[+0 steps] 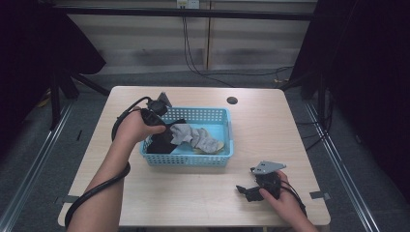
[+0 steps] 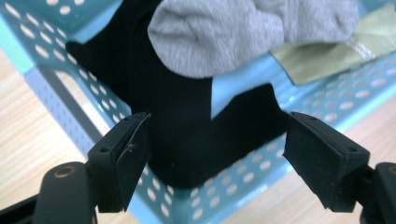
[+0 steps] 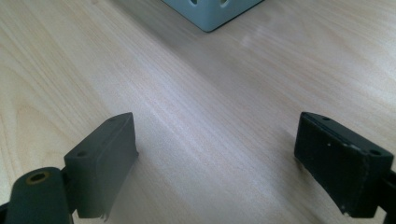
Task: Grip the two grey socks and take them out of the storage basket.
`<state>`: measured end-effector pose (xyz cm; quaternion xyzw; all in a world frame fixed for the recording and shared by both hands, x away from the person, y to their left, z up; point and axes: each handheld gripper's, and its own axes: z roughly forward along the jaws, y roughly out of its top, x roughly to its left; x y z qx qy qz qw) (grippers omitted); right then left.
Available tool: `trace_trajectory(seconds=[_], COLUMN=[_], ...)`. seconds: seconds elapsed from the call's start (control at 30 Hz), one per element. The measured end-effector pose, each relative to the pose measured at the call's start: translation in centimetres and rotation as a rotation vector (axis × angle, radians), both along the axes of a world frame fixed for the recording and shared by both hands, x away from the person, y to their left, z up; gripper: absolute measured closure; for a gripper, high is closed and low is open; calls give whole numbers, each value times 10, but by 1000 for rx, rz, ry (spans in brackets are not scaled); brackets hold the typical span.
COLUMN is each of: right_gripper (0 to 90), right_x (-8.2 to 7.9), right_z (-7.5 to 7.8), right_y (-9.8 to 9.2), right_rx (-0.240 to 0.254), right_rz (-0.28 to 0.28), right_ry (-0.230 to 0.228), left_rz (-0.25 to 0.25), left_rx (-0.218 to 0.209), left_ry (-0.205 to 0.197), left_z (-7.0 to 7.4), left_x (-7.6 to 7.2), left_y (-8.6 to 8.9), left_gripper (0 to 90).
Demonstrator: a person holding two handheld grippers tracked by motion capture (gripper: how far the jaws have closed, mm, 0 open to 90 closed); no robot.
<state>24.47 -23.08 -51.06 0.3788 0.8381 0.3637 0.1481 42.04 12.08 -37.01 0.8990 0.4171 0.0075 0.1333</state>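
Observation:
A light blue perforated basket (image 1: 227, 140) stands mid-table. Inside lie a black cloth (image 1: 159, 144), a grey sock (image 1: 197, 136) and an olive cloth (image 1: 215, 146). My left gripper (image 1: 166, 124) reaches into the basket's left end. In the left gripper view its jaws (image 2: 217, 123) stand open on either side of the black cloth (image 2: 187, 140), pads clear of it, with the grey sock (image 2: 233, 32) and olive cloth (image 2: 327, 56) beyond. My right gripper (image 1: 244, 192) rests low over the table's front right, open (image 3: 215, 123) with nothing between its jaws.
The wooden table (image 1: 193, 193) has bare surface in front of the basket and on both sides. A round cable hole (image 1: 232, 100) sits near the far edge. The basket's corner (image 3: 210, 11) lies ahead of the right gripper. Cables run from both grippers.

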Motion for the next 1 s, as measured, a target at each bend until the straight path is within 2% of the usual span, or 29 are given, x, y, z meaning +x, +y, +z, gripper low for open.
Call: trace_trajectory(seconds=[0.1, 0.17, 0.53, 0.6, 0.7, 0.87, 0.9, 1.0], right_gripper=[123, 123, 122, 122, 122, 121, 121, 121], right_x=[0, 0, 0, 0, 0, 0, 1, 1], right_z=[0, 0, 0, 0, 0, 0, 0, 0], right_y=[0, 0, 0, 0, 0, 0, 0, 0], right_rx=[0, 0, -1, 0, 0, 1, -6, -7], right_rz=[0, 0, 0, 0, 0, -3, 0, -1], right_ry=[0, 0, 0, 0, 0, 8, -13, -13], left_rz=[-2, -10, -13, -22, -27, -2, -4, 5], left_rx=[-10, -8, -24, -8, -10, -27, -28, -33], left_ry=[-3, 9, -10, -14, -11, 2, 5, -1], left_z=[-3, -6, -28, -32, -34, -41, -42, -46], left_x=[4, 6, 13, 14, 16, 19, 20, 22], left_y=[-6, -10, -35, -40, -43, -49, -50, -54], left_gripper=[219, 219, 228, 236, 242, 248, 248, 248])
